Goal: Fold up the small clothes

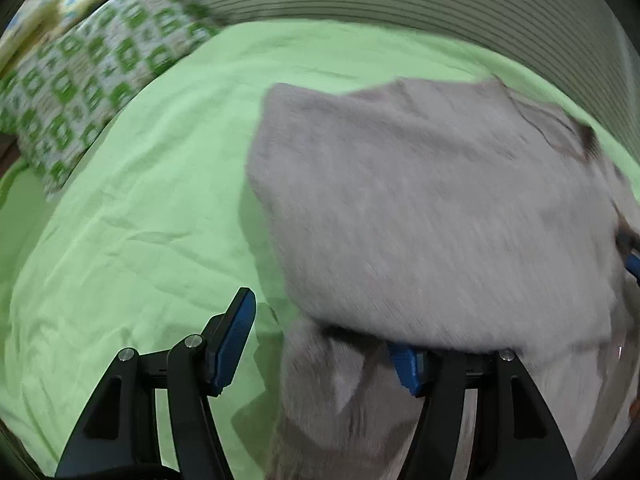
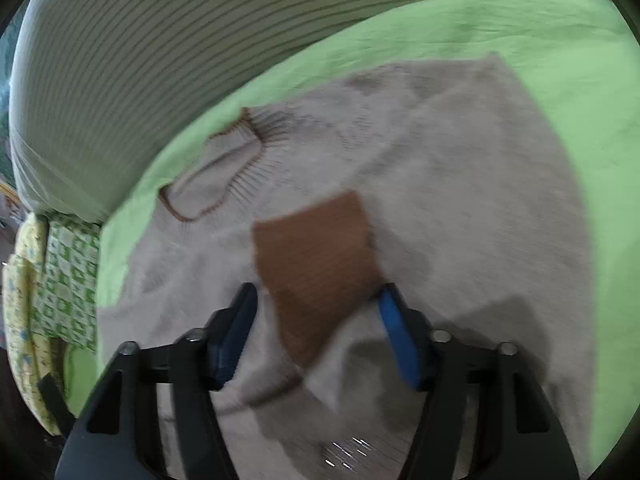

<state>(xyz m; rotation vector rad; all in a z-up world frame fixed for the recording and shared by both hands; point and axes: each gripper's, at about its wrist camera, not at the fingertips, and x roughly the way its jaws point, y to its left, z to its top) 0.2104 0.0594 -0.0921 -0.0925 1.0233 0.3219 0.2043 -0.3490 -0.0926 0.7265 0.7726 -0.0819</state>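
Note:
A small beige knit sweater [image 2: 460, 184] with a brown-edged collar [image 2: 224, 168] lies on a light green bed sheet [image 2: 580, 60]. A brown ribbed cuff [image 2: 316, 264] lies over the sweater between my right gripper's [image 2: 318, 320] open fingers. In the left wrist view the sweater [image 1: 432, 208] is blurred and a fold of it drapes over the right finger of my left gripper [image 1: 324, 336], whose jaws stand wide open. The other gripper's blue tip [image 1: 634, 264] shows at the right edge.
A green-and-white patterned pillow [image 1: 80, 84] lies at the far left of the bed. A grey-green striped cushion or headboard [image 2: 160, 48] runs along the bed's far side. Bare green sheet [image 1: 140, 220] lies left of the sweater.

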